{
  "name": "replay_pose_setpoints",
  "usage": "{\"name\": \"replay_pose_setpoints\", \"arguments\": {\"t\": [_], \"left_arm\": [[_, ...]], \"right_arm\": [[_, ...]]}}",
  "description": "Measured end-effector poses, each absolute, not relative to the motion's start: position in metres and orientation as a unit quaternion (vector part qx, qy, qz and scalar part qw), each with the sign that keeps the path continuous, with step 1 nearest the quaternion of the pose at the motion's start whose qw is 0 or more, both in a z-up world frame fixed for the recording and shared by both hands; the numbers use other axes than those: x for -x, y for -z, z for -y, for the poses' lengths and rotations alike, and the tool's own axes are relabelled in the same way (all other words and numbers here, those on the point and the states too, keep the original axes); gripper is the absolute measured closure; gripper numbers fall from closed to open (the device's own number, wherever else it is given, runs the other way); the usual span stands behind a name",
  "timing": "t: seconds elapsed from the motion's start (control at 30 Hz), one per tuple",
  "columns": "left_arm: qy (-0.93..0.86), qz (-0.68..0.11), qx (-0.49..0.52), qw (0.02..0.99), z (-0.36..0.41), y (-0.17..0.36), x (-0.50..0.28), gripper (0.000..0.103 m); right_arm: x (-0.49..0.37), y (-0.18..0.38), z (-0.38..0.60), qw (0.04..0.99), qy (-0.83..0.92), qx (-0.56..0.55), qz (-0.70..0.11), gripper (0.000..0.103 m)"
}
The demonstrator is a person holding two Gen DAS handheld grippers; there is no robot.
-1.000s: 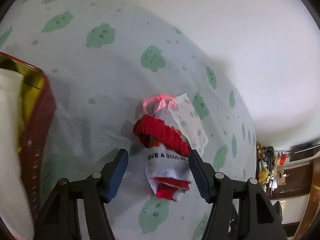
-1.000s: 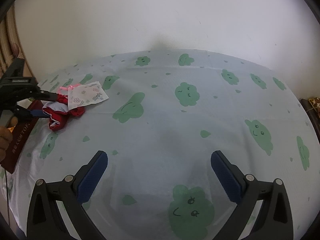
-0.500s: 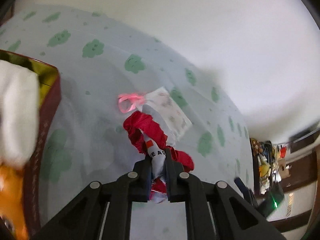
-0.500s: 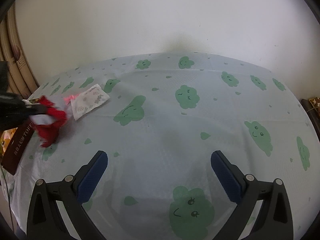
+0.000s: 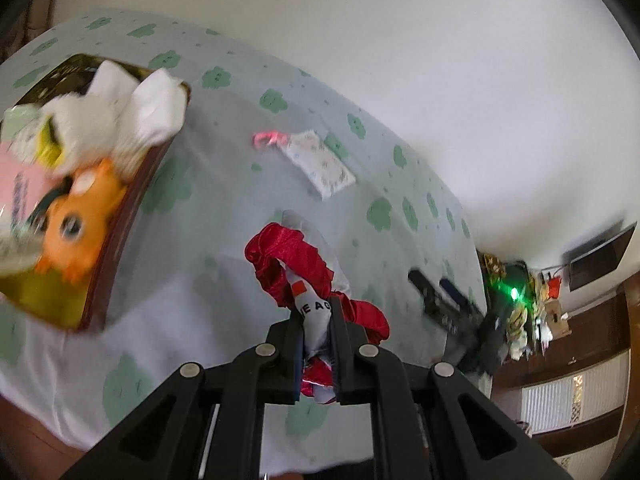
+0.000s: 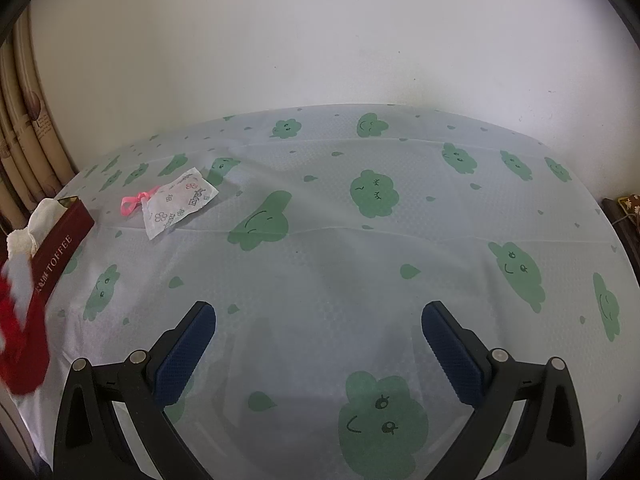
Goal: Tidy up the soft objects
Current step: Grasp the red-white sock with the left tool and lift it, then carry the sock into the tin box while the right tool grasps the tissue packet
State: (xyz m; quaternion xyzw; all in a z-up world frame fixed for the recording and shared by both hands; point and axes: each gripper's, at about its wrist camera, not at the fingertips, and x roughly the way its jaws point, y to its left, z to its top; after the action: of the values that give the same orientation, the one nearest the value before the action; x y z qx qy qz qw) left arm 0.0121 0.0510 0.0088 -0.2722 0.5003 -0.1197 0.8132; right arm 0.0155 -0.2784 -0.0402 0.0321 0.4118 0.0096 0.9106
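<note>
My left gripper (image 5: 316,312) is shut on a red and white fabric bundle (image 5: 298,268) with printed letters, held in the air above the bed. The bundle shows blurred at the left edge of the right wrist view (image 6: 18,332). A dark red box (image 5: 120,224) at the left holds a white plush (image 5: 112,116) and an orange plush (image 5: 76,220). The box also shows in the right wrist view (image 6: 60,248). My right gripper (image 6: 318,344) is open and empty over the sheet.
A white floral sachet (image 6: 180,200) with a pink ribbon (image 6: 134,202) lies on the green-patterned sheet (image 6: 320,248); both show in the left wrist view (image 5: 318,164). A white wall stands behind the bed. Curtains (image 6: 24,144) hang at the left.
My left gripper closed on the red and white bundle and lifted it off the sheet, away from the sachet and toward the box side. The right gripper stayed open and barely moved.
</note>
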Motion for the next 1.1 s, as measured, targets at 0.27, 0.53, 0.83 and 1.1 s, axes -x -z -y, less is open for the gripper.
{"name": "replay_pose_setpoints", "arguments": {"t": [0.27, 0.53, 0.83, 1.1], "left_arm": [[0.113, -0.491, 0.253, 0.826, -0.061, -0.014, 0.020, 0.093], [0.119, -0.470, 0.255, 0.837, -0.077, -0.027, 0.030, 0.093], [0.113, -0.455, 0.265, 0.842, -0.100, -0.037, 0.032, 0.093], [0.114, -0.452, 0.266, 0.844, -0.111, -0.037, 0.032, 0.093]], "right_arm": [[-0.014, 0.040, 0.273, 0.910, -0.015, -0.018, -0.415, 0.000], [-0.056, 0.029, 0.203, 0.891, -0.149, 0.044, -0.426, 0.000], [-0.156, 0.051, 0.143, 0.850, -0.179, 0.104, -0.484, 0.000], [-0.183, 0.073, 0.118, 0.816, -0.205, 0.132, -0.524, 0.010]]}}
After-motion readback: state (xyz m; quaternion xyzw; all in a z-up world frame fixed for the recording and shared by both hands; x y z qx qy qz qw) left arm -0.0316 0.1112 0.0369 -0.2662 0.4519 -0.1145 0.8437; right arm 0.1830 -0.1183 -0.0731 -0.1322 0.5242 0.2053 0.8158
